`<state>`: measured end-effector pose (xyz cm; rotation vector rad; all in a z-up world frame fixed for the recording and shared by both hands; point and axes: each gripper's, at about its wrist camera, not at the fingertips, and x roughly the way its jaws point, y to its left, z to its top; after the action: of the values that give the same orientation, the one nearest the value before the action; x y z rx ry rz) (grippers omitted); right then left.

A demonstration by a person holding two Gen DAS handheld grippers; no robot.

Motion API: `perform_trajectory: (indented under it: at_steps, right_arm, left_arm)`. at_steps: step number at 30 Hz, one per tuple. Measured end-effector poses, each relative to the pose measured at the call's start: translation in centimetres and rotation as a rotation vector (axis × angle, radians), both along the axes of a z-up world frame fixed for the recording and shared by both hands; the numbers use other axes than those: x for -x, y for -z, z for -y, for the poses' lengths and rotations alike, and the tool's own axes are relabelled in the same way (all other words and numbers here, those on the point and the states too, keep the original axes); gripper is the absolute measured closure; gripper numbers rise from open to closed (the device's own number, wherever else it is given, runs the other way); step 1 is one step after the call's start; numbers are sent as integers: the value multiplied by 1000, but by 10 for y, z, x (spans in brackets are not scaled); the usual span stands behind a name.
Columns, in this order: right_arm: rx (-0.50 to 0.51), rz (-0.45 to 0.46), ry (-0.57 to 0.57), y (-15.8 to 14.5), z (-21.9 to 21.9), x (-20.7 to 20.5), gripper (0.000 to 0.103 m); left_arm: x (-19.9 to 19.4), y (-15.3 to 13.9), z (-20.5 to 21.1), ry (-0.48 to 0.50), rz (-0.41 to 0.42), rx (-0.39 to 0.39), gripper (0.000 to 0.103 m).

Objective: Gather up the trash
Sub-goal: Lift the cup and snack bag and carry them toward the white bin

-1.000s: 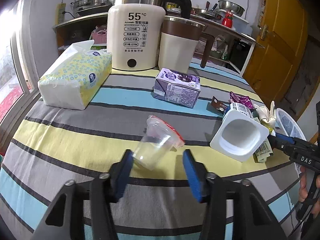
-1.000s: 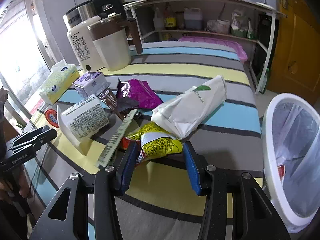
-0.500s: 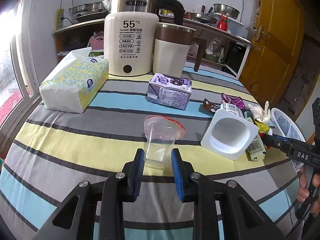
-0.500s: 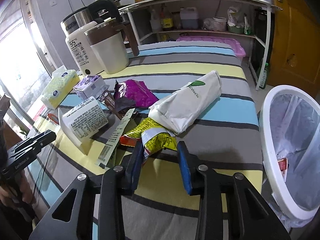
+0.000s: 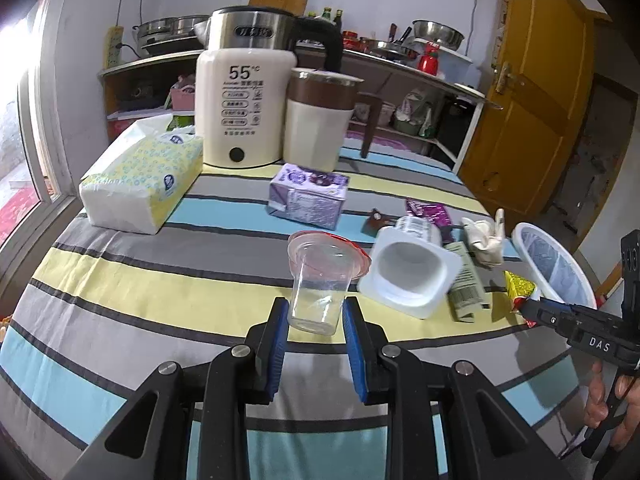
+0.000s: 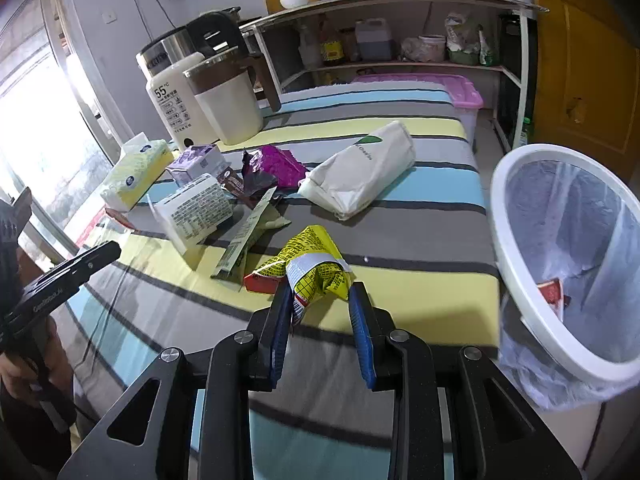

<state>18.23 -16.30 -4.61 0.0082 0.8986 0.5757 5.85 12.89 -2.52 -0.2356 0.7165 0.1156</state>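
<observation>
My left gripper point(image 5: 314, 314) is shut on a clear plastic cup point(image 5: 320, 284) and holds it lifted off the striped table, mouth facing away. My right gripper point(image 6: 320, 300) is shut on a yellow snack wrapper point(image 6: 316, 266), lifted a little above the table's near edge; it also shows in the left wrist view point(image 5: 519, 286). A white bin with a clear liner point(image 6: 568, 248) stands to the right of the table. A white yogurt tub point(image 5: 408, 272), a purple carton point(image 5: 308, 196), a purple wrapper point(image 6: 276, 164) and a white paper bag point(image 6: 360, 168) lie on the table.
A cream kettle point(image 5: 244, 112), a brown-lidded jug point(image 5: 318, 124) and a tissue pack point(image 5: 144, 176) stand at the table's far side. A green flat packet point(image 6: 246, 240) lies beside the tub. Shelves and a yellow door point(image 5: 532, 92) are behind.
Both grippers closed on their items and lifted them: the left raised the clear cup, the right raised the yellow wrapper and moved it toward the bin side.
</observation>
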Motion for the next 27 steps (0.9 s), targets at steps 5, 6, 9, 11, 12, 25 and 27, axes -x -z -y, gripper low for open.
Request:
perform_trajectory:
  at_steps: [5,6,9,11,12,25,27]
  right_arm:
    - [-13,22,10,-11,10,11,73]
    - [-15,30,12,-14,13,14,73]
    - [-17,49,19,-20,18,19,73]
    - [-22,57,26,-23,22,21,73]
    - [-25,60,30,-24,24,22,73]
    - [-27,98,109,-35,62,28,73]
    - [-24,99,130,-35,70,27,73]
  left_arm:
    - [6,-8,15,31,18,9,75]
    - [7,-10,19,38,22,9,75]
    - [9,-15,29,59,32,13,75]
    - [9,-19,38,79,41,14,75]
    - [10,-21,42,89,44,14,75]
    - [-9,-31,105,246,59,24,75]
    - [-13,-32,115,269,60,24,75]
